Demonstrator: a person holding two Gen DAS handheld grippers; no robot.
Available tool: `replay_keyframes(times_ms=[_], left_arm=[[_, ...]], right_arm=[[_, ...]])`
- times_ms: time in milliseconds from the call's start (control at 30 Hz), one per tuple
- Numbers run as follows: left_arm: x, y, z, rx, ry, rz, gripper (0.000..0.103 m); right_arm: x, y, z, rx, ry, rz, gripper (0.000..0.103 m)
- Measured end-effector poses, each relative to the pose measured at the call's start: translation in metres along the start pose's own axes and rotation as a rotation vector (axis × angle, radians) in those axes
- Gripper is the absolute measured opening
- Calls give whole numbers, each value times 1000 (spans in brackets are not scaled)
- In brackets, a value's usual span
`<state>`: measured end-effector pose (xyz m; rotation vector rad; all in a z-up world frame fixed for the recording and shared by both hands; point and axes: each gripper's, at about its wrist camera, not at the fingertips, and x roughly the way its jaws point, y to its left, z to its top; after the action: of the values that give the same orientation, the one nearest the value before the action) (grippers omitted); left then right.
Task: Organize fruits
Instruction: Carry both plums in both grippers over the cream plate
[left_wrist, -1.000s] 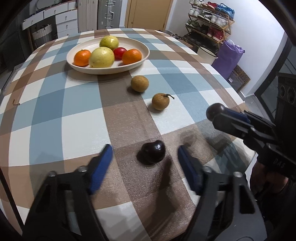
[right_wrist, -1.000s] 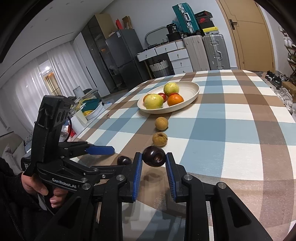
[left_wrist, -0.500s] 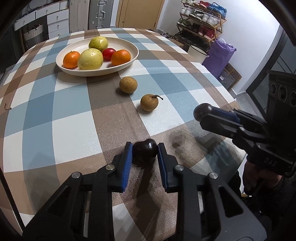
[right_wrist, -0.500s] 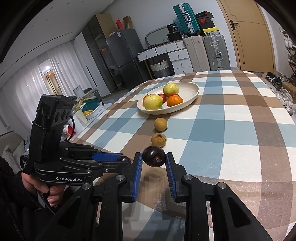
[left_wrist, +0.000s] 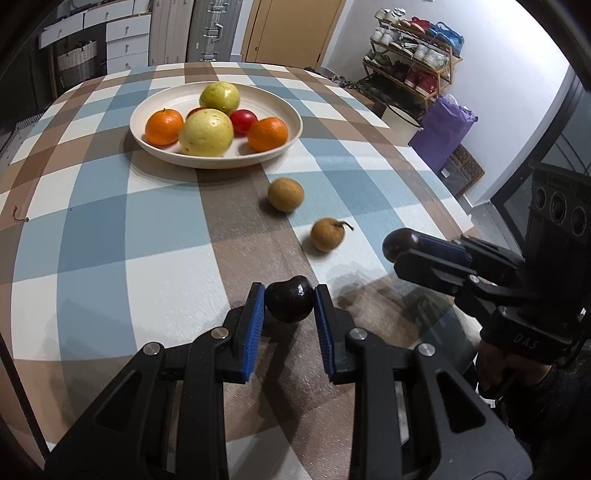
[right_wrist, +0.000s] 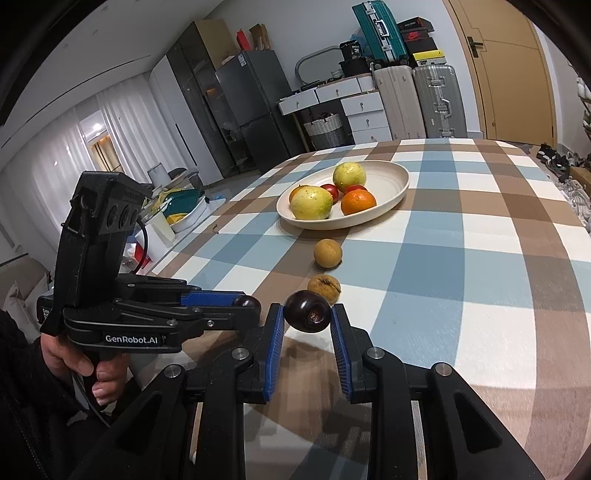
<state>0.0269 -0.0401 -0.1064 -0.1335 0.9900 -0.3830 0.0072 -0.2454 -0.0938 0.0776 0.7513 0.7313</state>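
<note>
My left gripper (left_wrist: 289, 300) is shut on a dark plum (left_wrist: 290, 298) and holds it just above the checked tablecloth. My right gripper (right_wrist: 307, 312) is shut on a second dark plum (right_wrist: 307, 311); it shows at the right of the left wrist view (left_wrist: 400, 244). The left gripper with its plum (right_wrist: 246, 302) shows at the left of the right wrist view. Two brown fruits (left_wrist: 285, 194) (left_wrist: 327, 235) lie on the cloth ahead. Beyond them a cream plate (left_wrist: 291, 122) holds oranges, pale green fruits and red fruits.
The table edge curves close on the right (left_wrist: 454, 206), with a purple bag (left_wrist: 445, 129) and shoe rack on the floor beyond. Drawers, suitcases and a fridge (right_wrist: 258, 107) stand past the far edge.
My left gripper closed on the plum that lay on the cloth and lifted it, moving toward the plate. The right gripper kept hold of its plum.
</note>
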Motion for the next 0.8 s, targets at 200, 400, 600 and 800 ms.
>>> replay_keyframes(times_ms=[200,400,600,800], left_arm=[[0,11,13,-25,-9,5,24],[-1,22,29,-59,-26,-7,24],[-3,31,49,-79,-42,-11,24],[-3,38,71,-113,-43,-42,24]], right_arm=[[11,-1,12,-1,9,18,26],[21,-4,28,9,12,32,26],[30,-5,46,0,14,44,26],[37,-7,66,4,8,52,26]])
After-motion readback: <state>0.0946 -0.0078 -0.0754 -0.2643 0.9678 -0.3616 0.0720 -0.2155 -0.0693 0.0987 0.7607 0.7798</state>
